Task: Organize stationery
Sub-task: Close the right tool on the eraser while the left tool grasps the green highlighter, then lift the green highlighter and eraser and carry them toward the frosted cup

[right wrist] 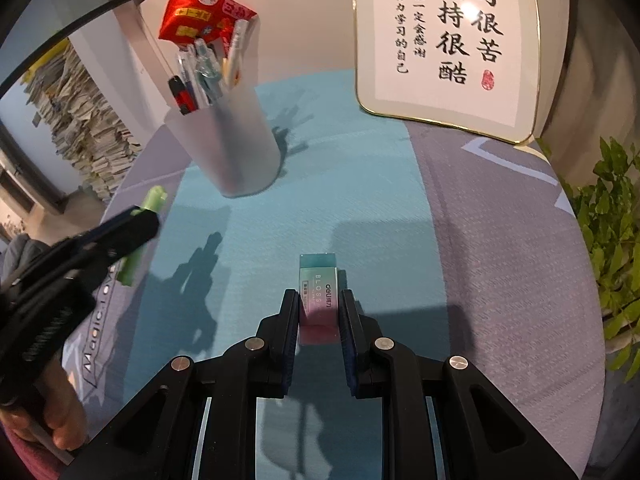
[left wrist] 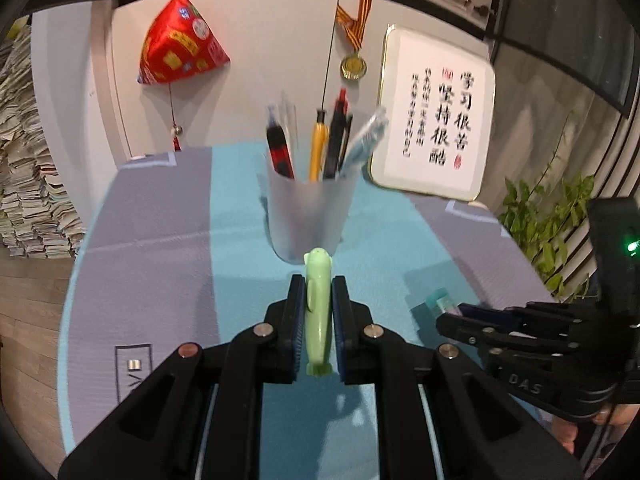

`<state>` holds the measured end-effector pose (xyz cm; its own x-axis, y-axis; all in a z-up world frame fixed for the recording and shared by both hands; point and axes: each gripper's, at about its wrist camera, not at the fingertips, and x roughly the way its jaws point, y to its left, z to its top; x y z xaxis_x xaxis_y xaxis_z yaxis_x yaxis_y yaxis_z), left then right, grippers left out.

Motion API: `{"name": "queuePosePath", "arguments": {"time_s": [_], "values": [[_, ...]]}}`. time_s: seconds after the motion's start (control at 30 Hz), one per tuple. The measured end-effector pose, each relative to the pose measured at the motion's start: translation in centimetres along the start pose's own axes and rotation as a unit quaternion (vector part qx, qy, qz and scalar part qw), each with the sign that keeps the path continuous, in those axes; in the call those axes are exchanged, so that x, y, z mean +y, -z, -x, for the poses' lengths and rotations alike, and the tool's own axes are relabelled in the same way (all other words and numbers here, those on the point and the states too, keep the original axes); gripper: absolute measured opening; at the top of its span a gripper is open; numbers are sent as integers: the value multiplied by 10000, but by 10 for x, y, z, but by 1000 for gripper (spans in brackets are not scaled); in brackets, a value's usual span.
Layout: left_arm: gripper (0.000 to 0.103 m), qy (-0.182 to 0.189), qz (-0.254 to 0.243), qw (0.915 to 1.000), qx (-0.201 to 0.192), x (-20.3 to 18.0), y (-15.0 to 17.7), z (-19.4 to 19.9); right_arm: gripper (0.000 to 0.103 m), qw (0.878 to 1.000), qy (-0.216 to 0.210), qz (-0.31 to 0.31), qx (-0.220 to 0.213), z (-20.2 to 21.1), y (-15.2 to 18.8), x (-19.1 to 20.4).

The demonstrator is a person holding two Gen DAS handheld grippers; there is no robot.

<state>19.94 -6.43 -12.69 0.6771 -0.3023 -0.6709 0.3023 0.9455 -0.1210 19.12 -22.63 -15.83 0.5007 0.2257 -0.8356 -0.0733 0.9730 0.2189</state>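
Observation:
A frosted pen cup (left wrist: pixel 308 212) with several pens stands on the blue-and-grey desk mat (left wrist: pixel 160 240). My left gripper (left wrist: pixel 319 286) is shut on a light green pen-like item (left wrist: pixel 318 312), held just in front of the cup. It also shows in the right wrist view (right wrist: pixel 140 236), left of the cup (right wrist: pixel 232 140). My right gripper (right wrist: pixel 319 298) is shut on a teal-to-pink Deli eraser (right wrist: pixel 319 292) close above the mat, right of the left gripper. In the left wrist view the right gripper (left wrist: pixel 448 312) shows at right with the eraser's teal end (left wrist: pixel 438 298).
A framed calligraphy sign (left wrist: pixel 436 120) leans against the wall at the back right. A green plant (right wrist: pixel 616 240) stands off the right edge. A red ornament (left wrist: pixel 180 40) and a medal (left wrist: pixel 354 66) hang behind the cup. Stacked papers (left wrist: pixel 28 180) fill the far left.

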Motion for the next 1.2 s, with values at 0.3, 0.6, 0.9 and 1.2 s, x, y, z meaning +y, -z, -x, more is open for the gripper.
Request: {"name": "queuePosePath", "arguments": {"time_s": [0.3, 0.6, 0.9, 1.2], "values": [[12, -41, -64, 9995, -316, 2, -12, 19, 21, 9999, -68, 2, -154, 12, 0, 7], [12, -47, -42, 9975, -697, 3, -47, 14, 21, 9992, -116, 11, -378, 24, -7, 13], [12, 132, 139, 9960, -876, 8, -79, -8, 20, 9984, -144, -21, -549, 34, -14, 15], [12, 65, 182, 9962, -849, 12, -84, -31, 20, 9982, -109, -105, -584, 35, -17, 9]]}}
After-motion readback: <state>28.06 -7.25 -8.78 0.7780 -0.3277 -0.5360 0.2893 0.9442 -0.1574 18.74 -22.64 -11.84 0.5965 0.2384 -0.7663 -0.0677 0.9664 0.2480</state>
